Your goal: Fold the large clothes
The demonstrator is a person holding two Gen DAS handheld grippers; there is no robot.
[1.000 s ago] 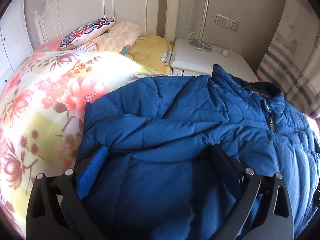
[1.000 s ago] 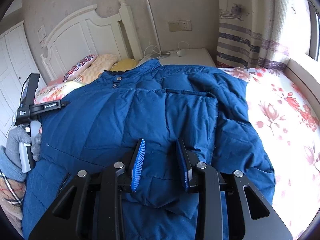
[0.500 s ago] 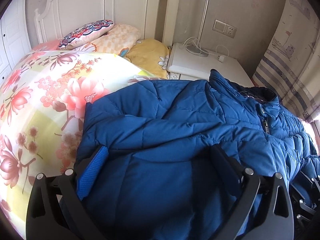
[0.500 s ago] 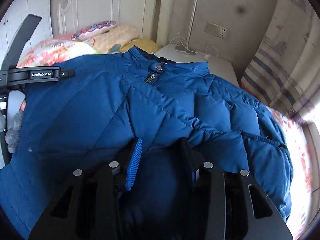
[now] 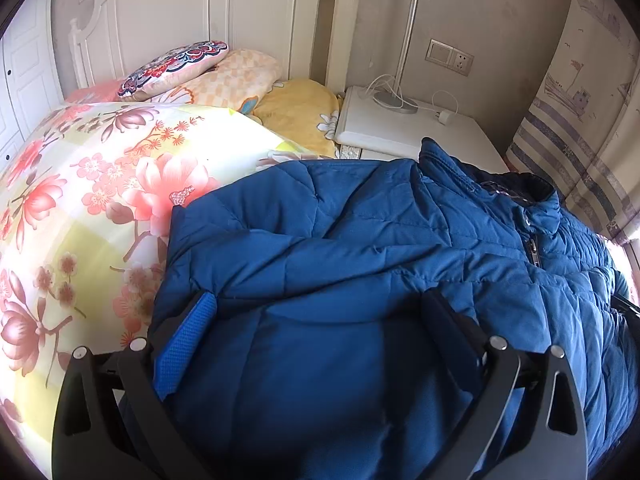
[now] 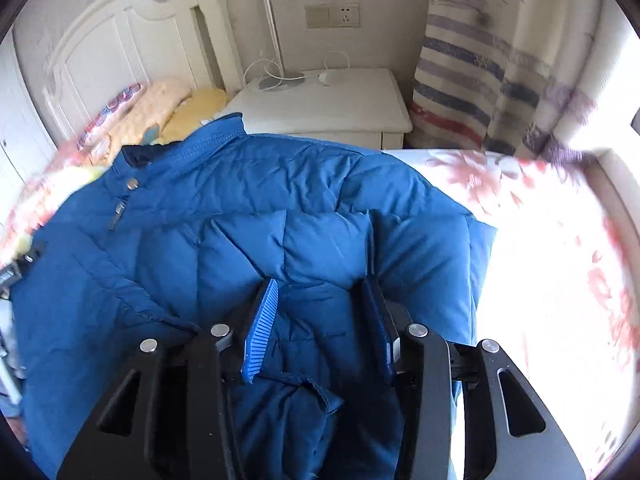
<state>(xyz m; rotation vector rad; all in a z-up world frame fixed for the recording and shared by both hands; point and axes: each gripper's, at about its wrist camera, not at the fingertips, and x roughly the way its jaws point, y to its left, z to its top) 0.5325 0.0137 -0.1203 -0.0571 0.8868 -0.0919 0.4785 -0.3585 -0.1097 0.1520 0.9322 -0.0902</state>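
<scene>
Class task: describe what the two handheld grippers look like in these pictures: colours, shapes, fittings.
The left gripper and the right gripper both have matte black, angular frames with cut-out slots and round silver bolt heads. Each finger carries a bright blue ribbed pad. No cables or sleeves show.

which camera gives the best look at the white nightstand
The right wrist view: the nightstand shows nearly its whole top and front edge. In the left wrist view the blue jacket covers its near corner.
</scene>
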